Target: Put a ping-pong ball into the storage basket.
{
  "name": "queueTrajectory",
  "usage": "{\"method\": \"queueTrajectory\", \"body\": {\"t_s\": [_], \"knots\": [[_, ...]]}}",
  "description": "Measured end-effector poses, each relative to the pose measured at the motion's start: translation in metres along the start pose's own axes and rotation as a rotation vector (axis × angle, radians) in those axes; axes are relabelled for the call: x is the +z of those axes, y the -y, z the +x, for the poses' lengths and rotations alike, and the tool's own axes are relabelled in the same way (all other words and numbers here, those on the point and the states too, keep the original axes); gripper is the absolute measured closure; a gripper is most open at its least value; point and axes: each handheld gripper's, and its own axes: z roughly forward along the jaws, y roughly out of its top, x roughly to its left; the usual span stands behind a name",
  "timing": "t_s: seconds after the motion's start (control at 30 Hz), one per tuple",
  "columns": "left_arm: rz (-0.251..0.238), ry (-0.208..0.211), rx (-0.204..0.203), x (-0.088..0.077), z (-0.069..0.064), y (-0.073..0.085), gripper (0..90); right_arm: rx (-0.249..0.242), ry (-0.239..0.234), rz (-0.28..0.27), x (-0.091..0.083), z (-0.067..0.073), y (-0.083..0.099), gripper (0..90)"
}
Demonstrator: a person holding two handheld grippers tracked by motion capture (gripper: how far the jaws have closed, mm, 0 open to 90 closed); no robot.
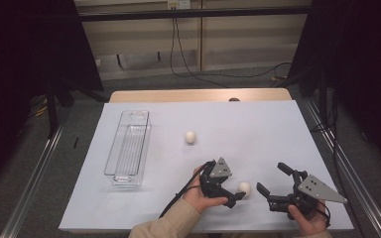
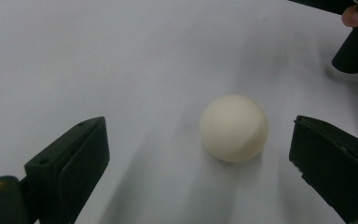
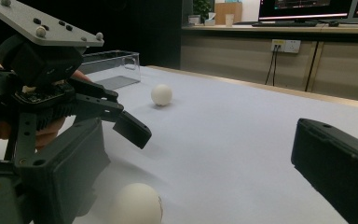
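Jaws of left gripper [image 2: 200, 163] spread around near ball [image 2: 234, 127], untouched; right gripper [image 1: 274, 184] gapes, cropped.

A white ball [image 2: 234, 127] rests on the table [image 2: 121, 60] between the left gripper [image 2: 205, 158]'s spread jaws (nearer the right one).

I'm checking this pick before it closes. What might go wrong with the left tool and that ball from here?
1. The near ball lies off-centre between the open jaws of the left tool, nearer one jaw; that jaw may touch first and roll it away.
2. The ball is round and smooth on a flat white sheet, so a squeeze could pop it out.
3. The right tool, also open, sits close beside the ball and may get bumped.
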Motion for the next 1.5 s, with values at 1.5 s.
{"method": "queueTrajectory", "body": {"t_s": [1.5], "knots": [[0.049, 0.057, -0.010, 0.016, -0.003, -0.005, 17.3, 0.003, -0.001, 0.004, 0.000, 0.000, 0.000, 2.3]]}}
